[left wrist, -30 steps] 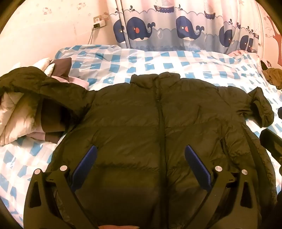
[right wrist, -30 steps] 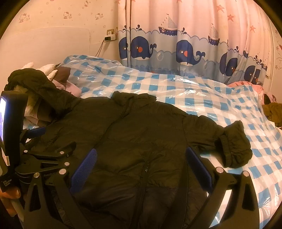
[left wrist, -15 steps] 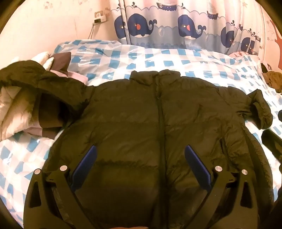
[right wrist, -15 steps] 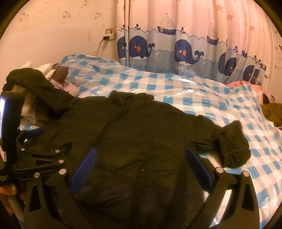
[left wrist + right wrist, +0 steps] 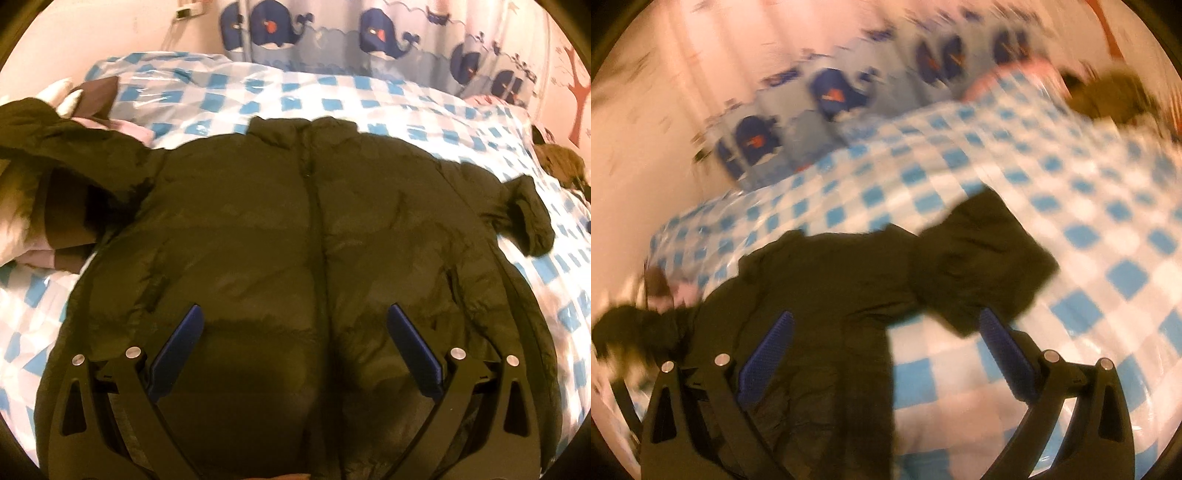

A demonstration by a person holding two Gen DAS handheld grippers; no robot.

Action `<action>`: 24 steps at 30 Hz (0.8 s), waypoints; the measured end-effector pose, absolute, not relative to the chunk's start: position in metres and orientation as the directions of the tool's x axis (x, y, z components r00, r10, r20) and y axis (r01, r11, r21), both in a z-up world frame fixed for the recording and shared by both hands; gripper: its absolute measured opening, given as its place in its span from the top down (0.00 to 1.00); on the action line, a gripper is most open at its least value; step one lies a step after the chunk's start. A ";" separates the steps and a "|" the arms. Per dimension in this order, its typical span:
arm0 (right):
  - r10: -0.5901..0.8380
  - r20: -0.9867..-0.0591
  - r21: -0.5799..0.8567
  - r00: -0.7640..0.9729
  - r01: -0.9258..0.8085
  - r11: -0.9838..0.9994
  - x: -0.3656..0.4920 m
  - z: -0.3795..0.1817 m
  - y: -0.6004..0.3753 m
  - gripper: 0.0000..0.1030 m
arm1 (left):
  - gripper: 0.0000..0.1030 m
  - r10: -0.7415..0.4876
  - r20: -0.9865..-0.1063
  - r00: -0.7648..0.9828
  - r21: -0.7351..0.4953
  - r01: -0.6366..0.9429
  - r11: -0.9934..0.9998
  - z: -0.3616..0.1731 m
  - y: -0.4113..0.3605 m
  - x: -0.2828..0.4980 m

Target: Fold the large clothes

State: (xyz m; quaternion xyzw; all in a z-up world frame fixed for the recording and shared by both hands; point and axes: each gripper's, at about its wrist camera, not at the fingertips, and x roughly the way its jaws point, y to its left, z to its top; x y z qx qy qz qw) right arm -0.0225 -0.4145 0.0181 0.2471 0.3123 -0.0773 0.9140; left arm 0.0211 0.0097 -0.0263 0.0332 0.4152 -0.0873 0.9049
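dark puffer jacket [image 5: 295, 229] flat on checked bedspread [image 5: 369, 107] | left gripper [image 5: 293, 343] jaws spread, empty, over hem | right gripper [image 5: 886, 345] jaws apart, near sleeve [image 5: 982, 266], blurry, contact unclear

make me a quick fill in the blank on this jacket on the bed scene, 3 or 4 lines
1. The dark puffer jacket lies spread on a bed cover checked in white and ____.
2. The curtain behind the bed is printed with ____.
3. The left gripper has its jaws ____, holding nothing.
4. The jacket's front is closed by a ____ down its middle.

Missing words: blue; whales; open; zipper
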 end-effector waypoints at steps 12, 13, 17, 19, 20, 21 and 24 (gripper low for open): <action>-0.205 -0.715 0.074 0.669 0.364 0.929 0.016 -0.027 -0.428 0.07 | 0.07 -0.174 -0.772 0.612 -0.065 0.197 0.978 -0.028 0.003 0.020; -0.225 -0.712 0.020 0.665 0.340 0.940 0.023 -0.032 -0.419 0.07 | 0.07 -0.167 -0.776 0.608 -0.059 0.193 0.979 -0.029 0.003 0.023; -0.350 -0.660 -0.205 0.665 0.288 0.935 0.054 -0.047 -0.389 0.07 | 0.07 -0.148 -0.786 0.600 -0.056 0.170 0.984 -0.031 0.008 0.028; -0.418 -0.643 -0.294 0.642 0.297 0.908 0.074 -0.055 -0.385 0.07 | 0.07 -0.137 -0.786 0.603 -0.050 0.159 0.986 -0.031 0.012 0.029; -0.450 -0.643 -0.332 0.620 0.304 0.893 0.084 -0.060 -0.385 0.07 | 0.07 -0.129 -0.786 0.604 -0.046 0.151 0.987 -0.031 0.014 0.030; -0.464 -0.651 -0.356 0.600 0.299 0.885 0.096 -0.068 -0.387 0.07 | 0.07 -0.126 -0.787 0.604 -0.047 0.145 0.988 -0.031 0.016 0.031; -0.473 -0.670 -0.369 0.572 0.296 0.881 0.114 -0.080 -0.401 0.08 | 0.07 -0.124 -0.792 0.597 -0.054 0.134 0.989 -0.032 0.021 0.033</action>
